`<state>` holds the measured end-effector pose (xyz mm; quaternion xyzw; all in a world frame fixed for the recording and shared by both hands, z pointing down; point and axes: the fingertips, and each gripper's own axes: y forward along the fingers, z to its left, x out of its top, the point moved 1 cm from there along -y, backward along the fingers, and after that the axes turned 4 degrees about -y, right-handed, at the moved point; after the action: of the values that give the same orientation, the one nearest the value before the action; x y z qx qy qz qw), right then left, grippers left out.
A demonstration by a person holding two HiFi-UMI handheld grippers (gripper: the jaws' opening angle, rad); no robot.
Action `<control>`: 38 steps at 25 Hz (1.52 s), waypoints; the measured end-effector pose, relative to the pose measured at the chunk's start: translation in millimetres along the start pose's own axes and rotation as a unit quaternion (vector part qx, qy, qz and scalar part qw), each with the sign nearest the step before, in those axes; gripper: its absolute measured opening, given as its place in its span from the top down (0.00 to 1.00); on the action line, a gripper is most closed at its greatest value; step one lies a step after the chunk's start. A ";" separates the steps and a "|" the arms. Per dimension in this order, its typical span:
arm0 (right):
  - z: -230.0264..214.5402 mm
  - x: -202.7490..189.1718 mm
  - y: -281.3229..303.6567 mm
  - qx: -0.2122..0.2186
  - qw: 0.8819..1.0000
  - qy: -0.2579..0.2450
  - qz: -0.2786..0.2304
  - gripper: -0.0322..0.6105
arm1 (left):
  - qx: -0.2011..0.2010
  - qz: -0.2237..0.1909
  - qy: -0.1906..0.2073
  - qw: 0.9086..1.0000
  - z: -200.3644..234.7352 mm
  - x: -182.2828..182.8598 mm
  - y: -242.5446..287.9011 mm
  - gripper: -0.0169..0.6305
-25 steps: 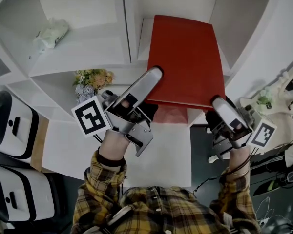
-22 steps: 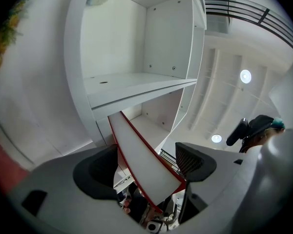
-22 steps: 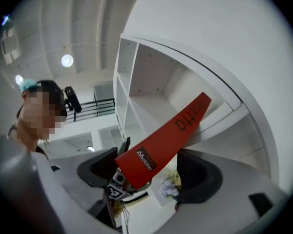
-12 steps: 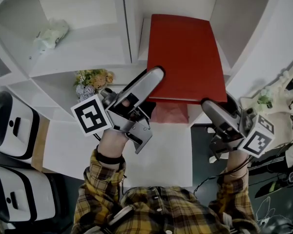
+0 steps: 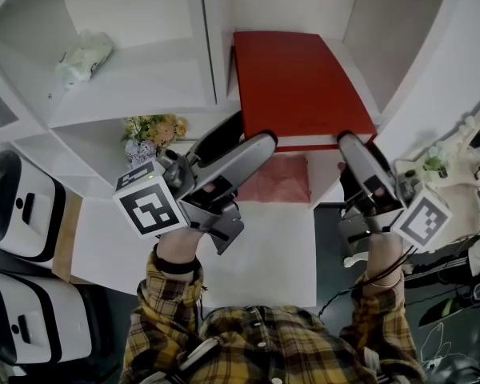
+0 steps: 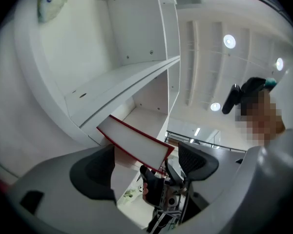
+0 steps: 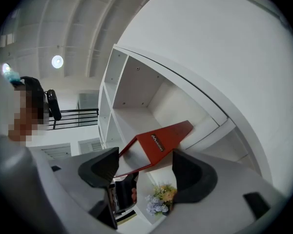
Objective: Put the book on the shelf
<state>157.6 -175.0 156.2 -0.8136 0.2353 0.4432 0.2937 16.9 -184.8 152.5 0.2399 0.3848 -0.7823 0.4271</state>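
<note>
The red book (image 5: 300, 86) lies flat in the white shelf (image 5: 212, 70), in its middle compartment, with its near edge sticking out at the front. My left gripper (image 5: 254, 132) sits at the book's near left corner. Its jaws are opening and stand wide. In the left gripper view the book's pale page edge (image 6: 134, 143) shows between the left gripper (image 6: 146, 162) pads without touching them. My right gripper (image 5: 348, 146) is at the near right corner. In the right gripper view the red spine (image 7: 158, 141) lies between the spread jaws of the right gripper (image 7: 146, 167), untouched.
A small vase of flowers (image 5: 148, 134) stands on the shelf left of my left gripper. A crumpled pale thing (image 5: 84, 54) lies in the upper left compartment. White headsets (image 5: 20, 198) sit at the far left, and cables (image 5: 432, 294) at the lower right.
The book has slid deeper into the compartment and turned slightly. My left gripper's jaws have parted and come off the book's corner. My right gripper has moved forward after the book.
</note>
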 end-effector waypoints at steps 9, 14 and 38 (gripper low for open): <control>-5.5 0.7 10.2 -0.014 1.000 -0.015 -0.014 0.40 | 0.080 0.023 0.042 0.996 29.0 -12.3 0.0 0.44; -10.5 -0.7 16.5 -0.031 0.998 -0.048 -0.009 0.44 | 0.073 0.001 0.031 0.997 32.2 -4.3 3.9 0.65; -24.5 5.1 4.8 -0.097 0.992 -0.079 -0.023 0.69 | 0.090 -0.011 0.042 0.995 37.7 -1.8 3.4 0.78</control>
<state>171.3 -195.8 161.2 -0.8058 0.1484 0.5202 0.2408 19.0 -215.5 174.5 0.3058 0.3331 -0.8076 0.3785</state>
